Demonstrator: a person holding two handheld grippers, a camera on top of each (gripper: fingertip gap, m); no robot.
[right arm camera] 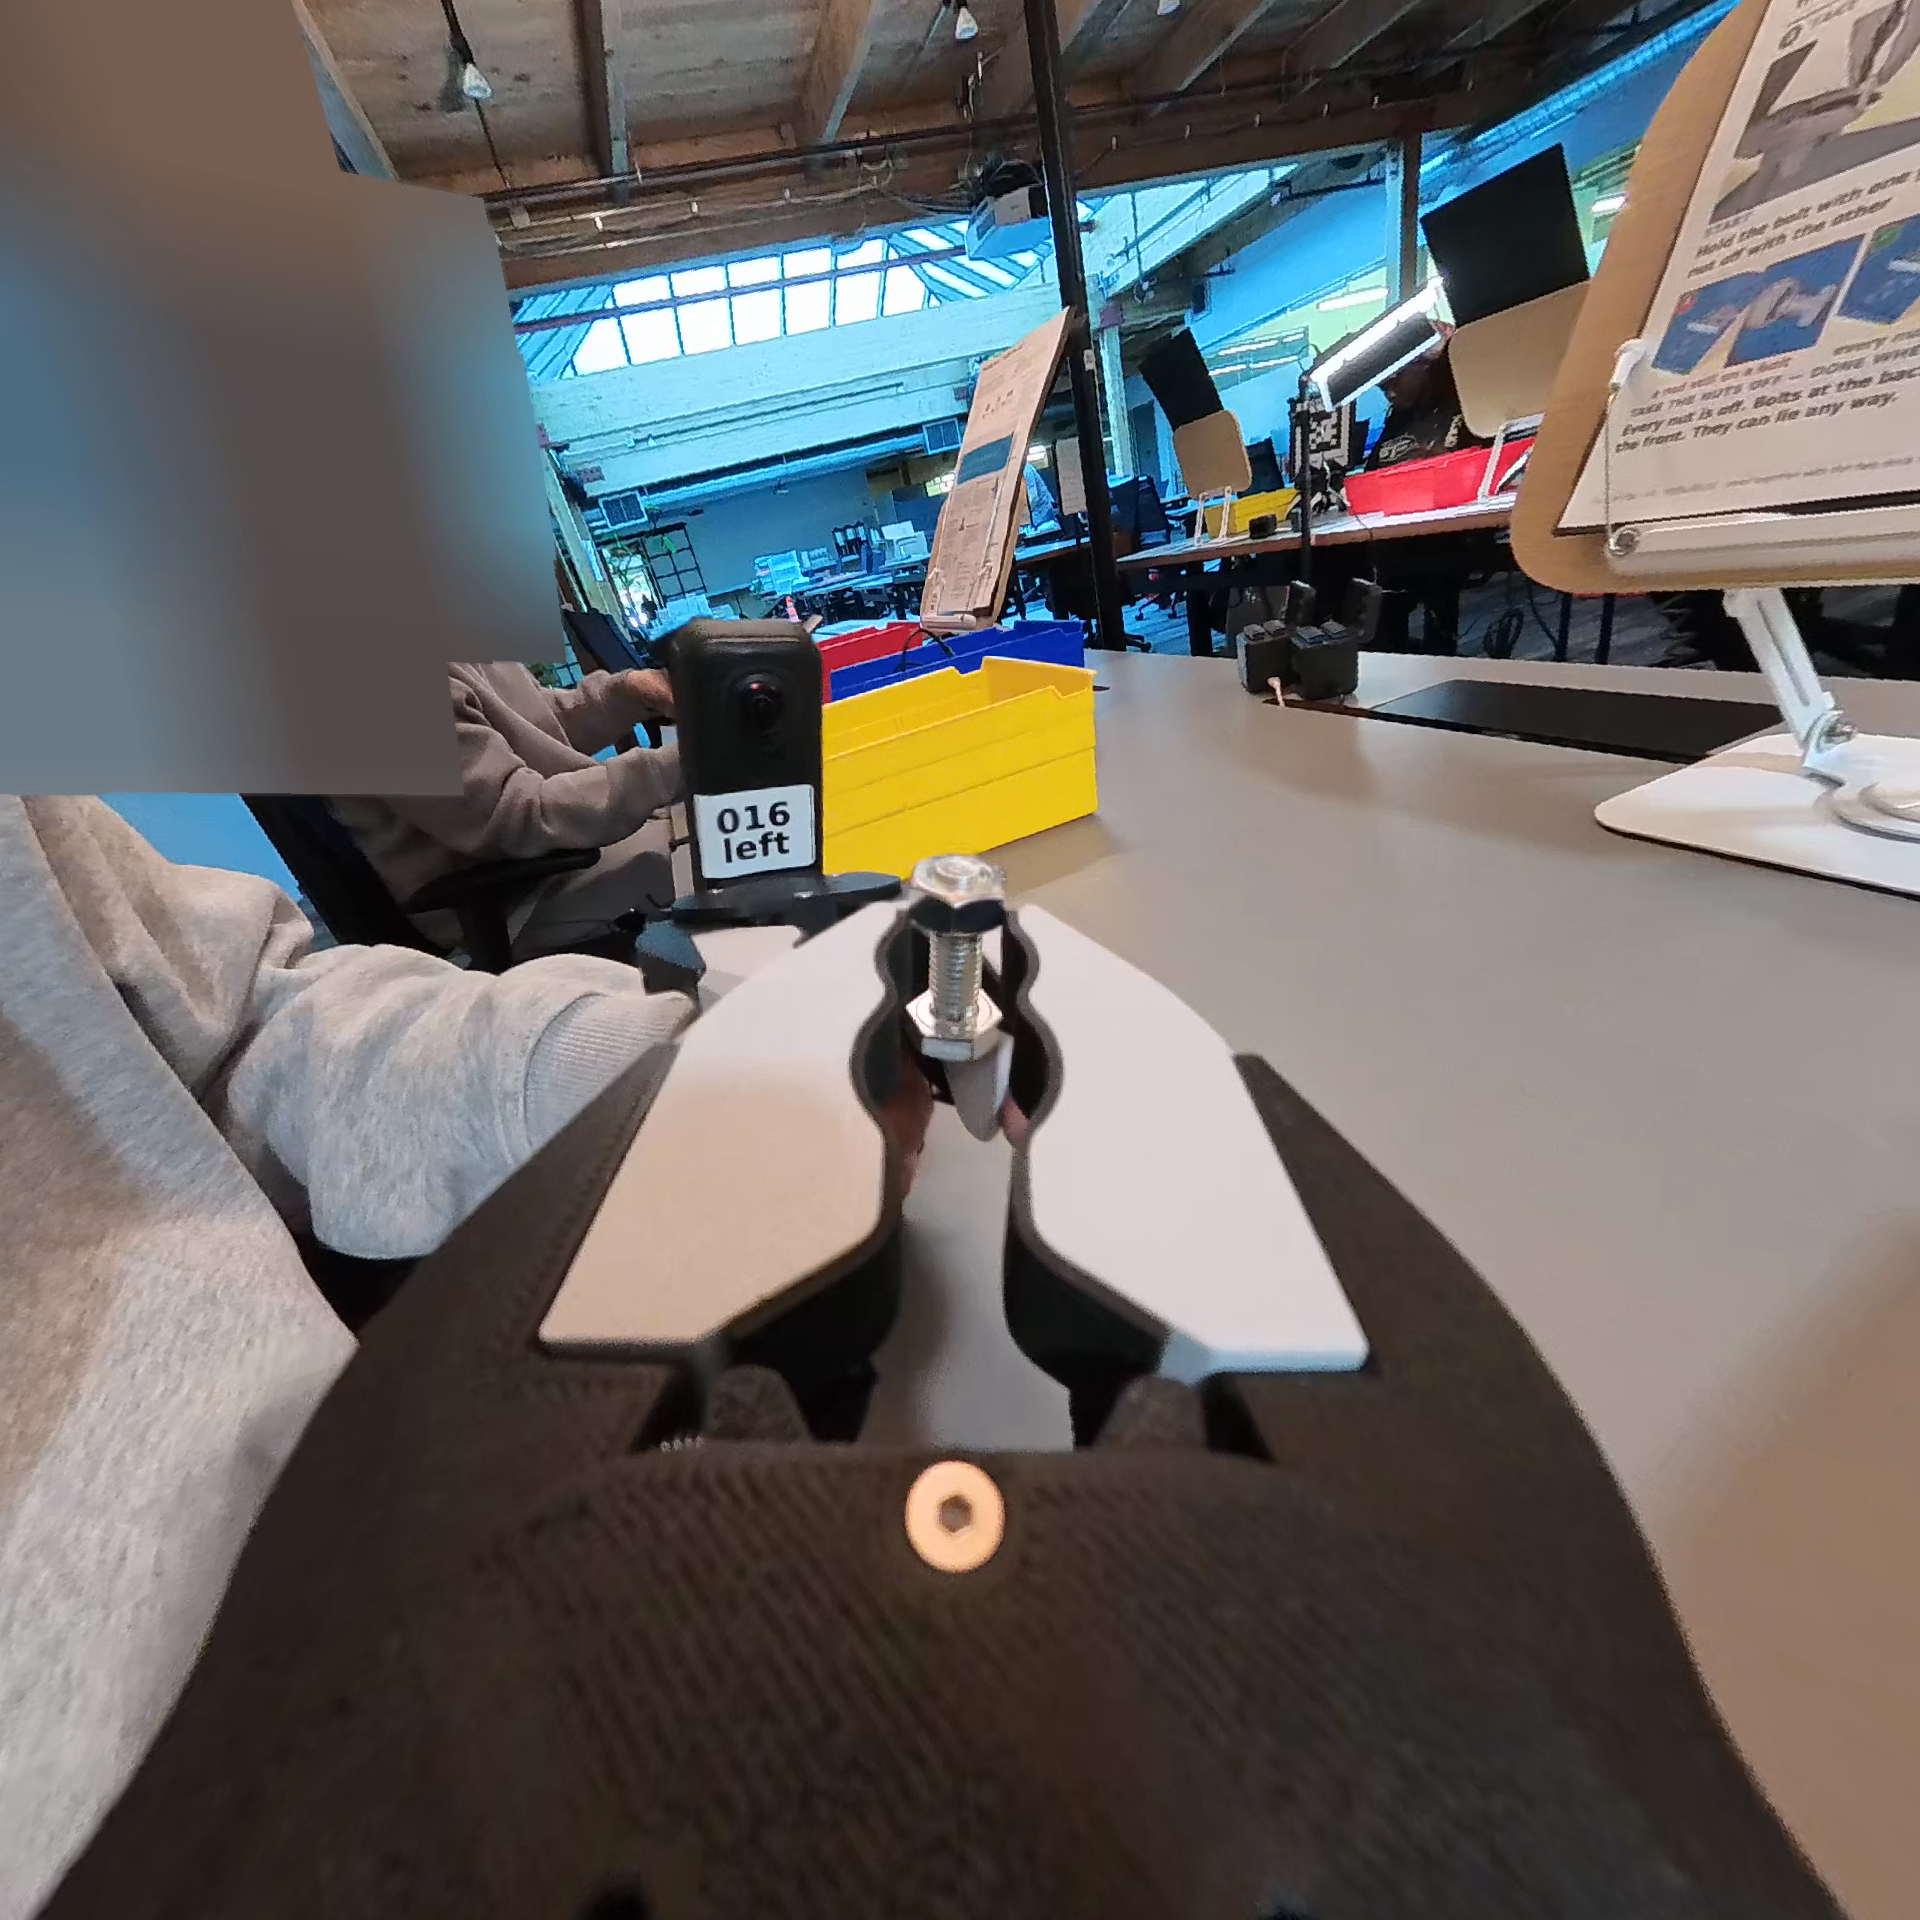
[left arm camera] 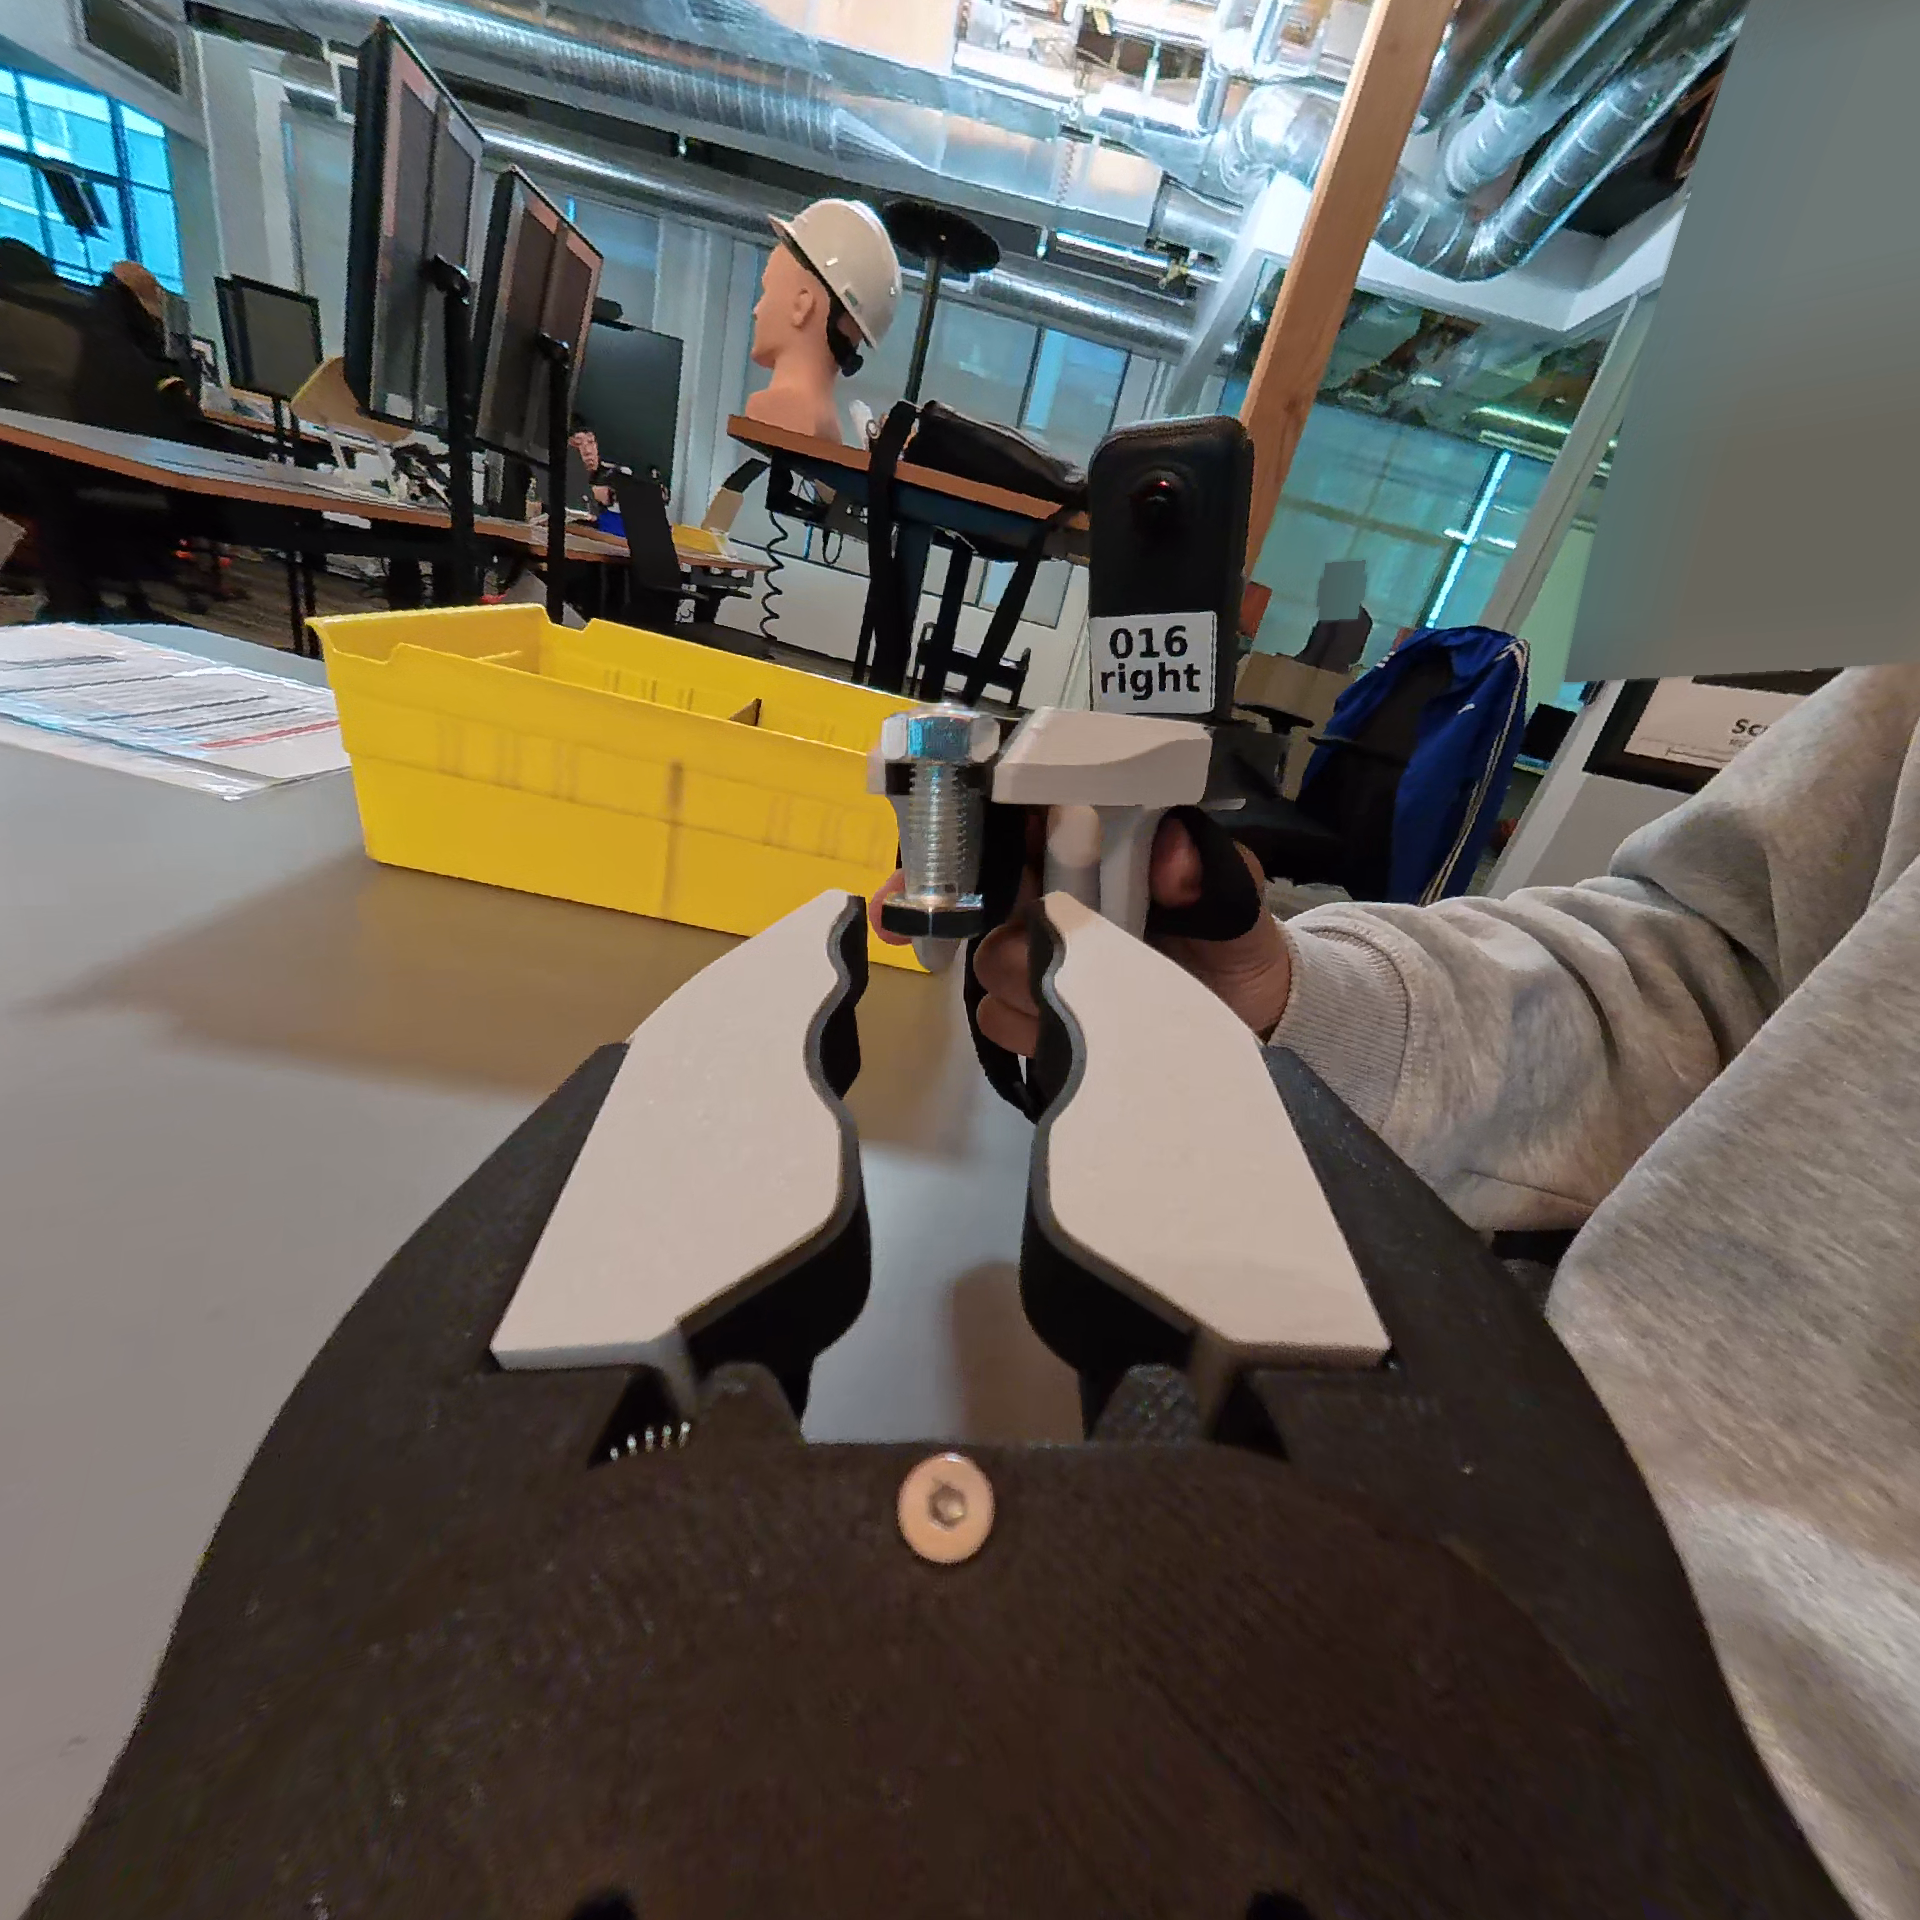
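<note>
My right gripper [right arm camera: 956, 914] is shut on the hex head of a silver bolt [right arm camera: 954, 971] and holds it upright above the grey table [right arm camera: 1351, 1039], with the head on top. A silver nut [right arm camera: 951, 1023] sits low on the thread. In the left wrist view the right gripper [left arm camera: 940, 748] holds the bolt [left arm camera: 935, 821] just beyond my left gripper [left arm camera: 948, 925]. The left gripper is open, its tips level with the nut [left arm camera: 930, 920], one on each side and not touching it. A hand in a grey sleeve [left arm camera: 1507, 1039] holds the right gripper.
A yellow bin [left arm camera: 582, 769] stands on the table behind the bolt, with blue and red bins [right arm camera: 935, 649] past it. A laminated sheet [left arm camera: 156, 707] lies at the far left. A document stand [right arm camera: 1766, 810] with a printed sheet and a black mat [right arm camera: 1558, 717] are at the right. My two grippers' fingertips are within a few centimetres of each other.
</note>
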